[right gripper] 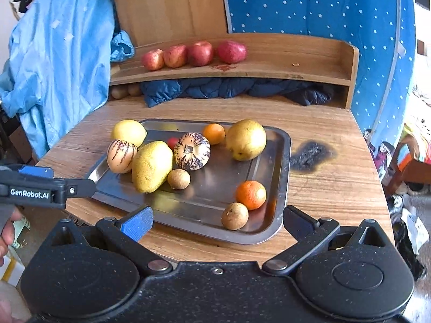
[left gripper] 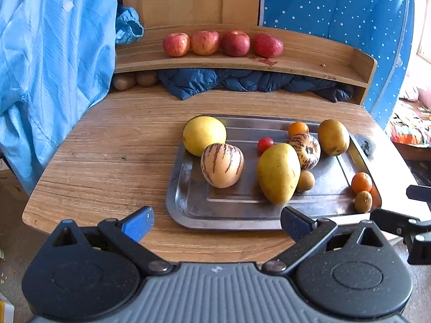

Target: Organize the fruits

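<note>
A steel tray (left gripper: 188,204) (right gripper: 280,145) on the wooden table holds mixed fruit: a yellow citrus (left gripper: 204,134), two striped pepino melons (left gripper: 222,165) (right gripper: 191,150), a yellow-green mango (left gripper: 278,172) (right gripper: 151,165), a pear (right gripper: 245,139), oranges (right gripper: 251,195), a cherry tomato (left gripper: 265,144) and small brown fruits (right gripper: 235,216). Several red apples (left gripper: 222,43) (right gripper: 194,53) line the raised shelf. My left gripper (left gripper: 216,222) hovers open before the tray's near edge. My right gripper (right gripper: 216,222) is open too, just short of the tray's near right corner. Both hold nothing.
Two brown kiwis (left gripper: 134,80) sit under the shelf beside a dark blue quilted cloth (left gripper: 242,80). A light blue garment (left gripper: 54,67) hangs at the left. A black scorch mark (right gripper: 312,154) stains the table right of the tray. A hand (right gripper: 8,231) holds the left gripper.
</note>
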{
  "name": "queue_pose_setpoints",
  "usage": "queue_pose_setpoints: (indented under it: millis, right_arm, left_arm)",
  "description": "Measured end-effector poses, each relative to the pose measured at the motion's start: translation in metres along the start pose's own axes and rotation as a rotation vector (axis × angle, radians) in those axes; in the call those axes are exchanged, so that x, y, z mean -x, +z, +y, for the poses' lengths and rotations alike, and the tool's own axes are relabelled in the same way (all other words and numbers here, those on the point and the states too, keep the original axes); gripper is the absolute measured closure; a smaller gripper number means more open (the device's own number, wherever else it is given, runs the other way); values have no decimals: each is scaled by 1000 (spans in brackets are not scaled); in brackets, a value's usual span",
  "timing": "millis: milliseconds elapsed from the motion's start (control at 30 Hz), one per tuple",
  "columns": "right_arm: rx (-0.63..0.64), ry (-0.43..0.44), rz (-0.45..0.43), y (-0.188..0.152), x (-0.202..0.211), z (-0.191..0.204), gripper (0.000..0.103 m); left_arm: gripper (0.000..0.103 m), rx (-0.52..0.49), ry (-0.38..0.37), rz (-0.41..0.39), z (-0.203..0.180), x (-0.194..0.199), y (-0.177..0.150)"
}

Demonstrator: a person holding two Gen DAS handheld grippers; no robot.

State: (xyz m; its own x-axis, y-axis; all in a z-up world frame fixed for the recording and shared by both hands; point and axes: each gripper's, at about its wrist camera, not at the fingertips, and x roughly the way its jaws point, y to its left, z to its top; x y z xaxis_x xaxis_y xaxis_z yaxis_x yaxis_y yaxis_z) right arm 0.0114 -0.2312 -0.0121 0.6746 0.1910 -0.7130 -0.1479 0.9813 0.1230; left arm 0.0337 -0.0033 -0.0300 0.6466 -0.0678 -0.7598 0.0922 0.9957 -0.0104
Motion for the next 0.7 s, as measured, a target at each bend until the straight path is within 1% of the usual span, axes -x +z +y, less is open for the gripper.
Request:
queue_pose_setpoints:
  millis: [333,467,700]
  right_arm:
    - [-40,-33,54,-3,-10,21,1]
    - [-67,-43,69,-4,-13,25,1]
    - [-60,-62,80,-6,-15,36,1]
  left_arm:
    - [1,-45,-54,41,17,-10,-2]
    - [1,-60,-63,49,22,-12,-3]
    - [1,-67,-73,63,30,-14,-5]
